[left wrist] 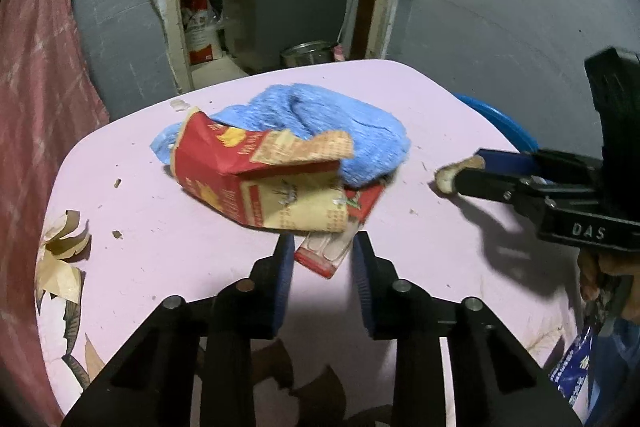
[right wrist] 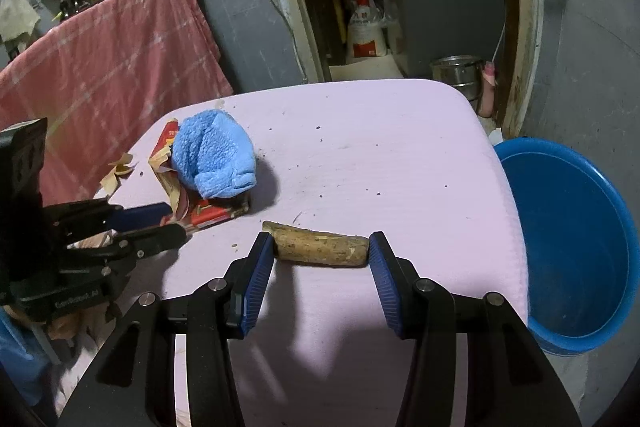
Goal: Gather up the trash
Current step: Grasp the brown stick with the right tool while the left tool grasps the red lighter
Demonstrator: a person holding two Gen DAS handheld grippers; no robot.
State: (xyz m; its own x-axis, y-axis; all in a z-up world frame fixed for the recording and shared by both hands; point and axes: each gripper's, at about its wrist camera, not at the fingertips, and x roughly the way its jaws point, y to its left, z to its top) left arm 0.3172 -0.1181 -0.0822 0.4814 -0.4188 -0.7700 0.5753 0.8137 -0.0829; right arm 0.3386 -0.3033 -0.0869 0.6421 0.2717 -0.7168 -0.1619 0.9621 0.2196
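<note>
Two grippers work over a pink table (right wrist: 360,155). The left gripper (left wrist: 323,259) has a flattened red-and-white packet (left wrist: 324,257) between its blue pads; whether the pads actually press it cannot be told, though in the right view its tips look closed on the packet's end. The right gripper (right wrist: 321,251) is clenched endwise on a brown stick (right wrist: 322,249), which lies on the table near the blue basin (right wrist: 576,247) beside it.

"DAS" reads in raised letters on the right gripper's body in the left view. A small print on the left gripper's body is too blurred to read. The crumpled red carton (left wrist: 264,179) bears yellow characters, too warped to make out, as does the white sack (right wrist: 366,35) in the doorway.

A blue cloth (left wrist: 320,123) lies over the carton and hides its far part. The packet's upper end disappears under the carton.
</note>
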